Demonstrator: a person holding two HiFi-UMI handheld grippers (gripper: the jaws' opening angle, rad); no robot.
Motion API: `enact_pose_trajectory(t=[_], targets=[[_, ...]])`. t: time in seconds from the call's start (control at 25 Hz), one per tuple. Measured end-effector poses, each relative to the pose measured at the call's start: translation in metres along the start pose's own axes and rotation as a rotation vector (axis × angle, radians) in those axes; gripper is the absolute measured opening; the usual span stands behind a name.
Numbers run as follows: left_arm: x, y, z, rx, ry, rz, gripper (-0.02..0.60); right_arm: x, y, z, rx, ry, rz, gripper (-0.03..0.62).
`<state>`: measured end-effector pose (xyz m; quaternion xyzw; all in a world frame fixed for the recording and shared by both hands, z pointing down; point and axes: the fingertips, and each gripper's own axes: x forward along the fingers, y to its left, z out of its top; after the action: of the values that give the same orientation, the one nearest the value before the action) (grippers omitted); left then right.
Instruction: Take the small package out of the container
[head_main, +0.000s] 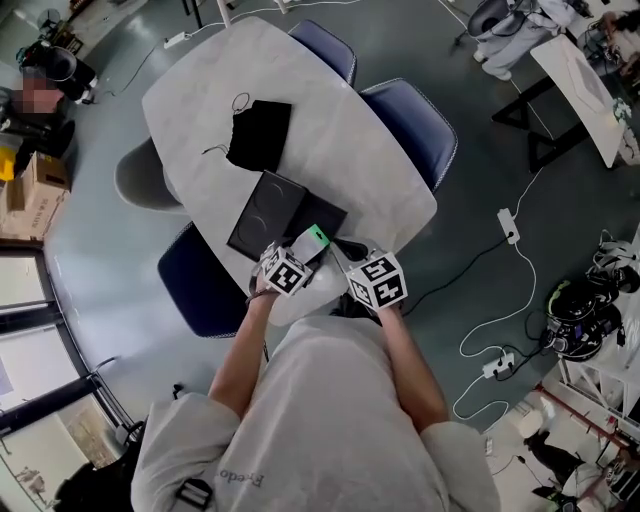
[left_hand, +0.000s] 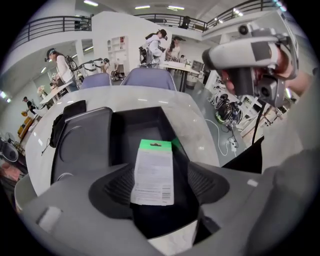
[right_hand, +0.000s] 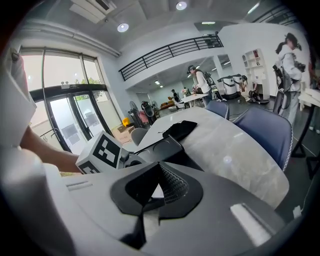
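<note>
Small package (left_hand: 153, 172): white label, green header, at the near end of the open black container (left_hand: 135, 125), long axis running near-to-far, green end far. Dead ahead of the left gripper (left_hand: 159, 189) and already bracketed by its jaws, which are spread wide with one pad each side, neither visibly pressing on it. Can't tell whether flat on the container floor or propped on the near wall. Nothing else visible in the container. What looks like its lid (left_hand: 80, 142) lying flat just left of it on the white table (left_hand: 200, 120). Right gripper (right_hand: 157, 175): jaws pressed together, nothing in them, off to the right of the container, further from the package than the left. Likely next: close left across the short axis, then lift up and out. Black pouch (head_main: 258, 133) at the far side of the table, well apart.
</note>
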<state>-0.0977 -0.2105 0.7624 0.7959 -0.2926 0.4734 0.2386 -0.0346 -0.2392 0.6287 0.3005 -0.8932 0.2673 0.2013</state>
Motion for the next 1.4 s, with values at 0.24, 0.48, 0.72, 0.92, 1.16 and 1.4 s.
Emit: enact_pose_trajectory(t=[0.24, 0.48, 0.72, 0.92, 1.16, 1.4], targets=[[0.012, 0.005, -0.007, 0.022, 0.030, 0.009, 0.368, 0.001, -0.002, -0.010, 0.000, 0.023, 0.011, 0.002], [0.027, 0.006, -0.022, 0.089, 0.101, 0.011, 0.376, -0.002, -0.011, -0.015, 0.003, 0.029, 0.008, 0.002], [0.033, 0.003, -0.020, 0.109, 0.148, 0.036, 0.376, -0.006, -0.023, -0.012, 0.013, 0.027, -0.004, 0.002], [0.041, 0.007, -0.017, 0.105, 0.171, 0.071, 0.374, -0.002, -0.018, -0.011, 0.006, 0.030, 0.007, 0.002], [0.046, 0.010, -0.019, 0.126, 0.209, 0.086, 0.374, 0.006, -0.014, -0.015, -0.008, 0.040, 0.021, 0.002], [0.051, 0.012, -0.023, 0.148, 0.247, 0.116, 0.374, 0.003, -0.022, -0.015, 0.006, 0.040, 0.011, 0.002]])
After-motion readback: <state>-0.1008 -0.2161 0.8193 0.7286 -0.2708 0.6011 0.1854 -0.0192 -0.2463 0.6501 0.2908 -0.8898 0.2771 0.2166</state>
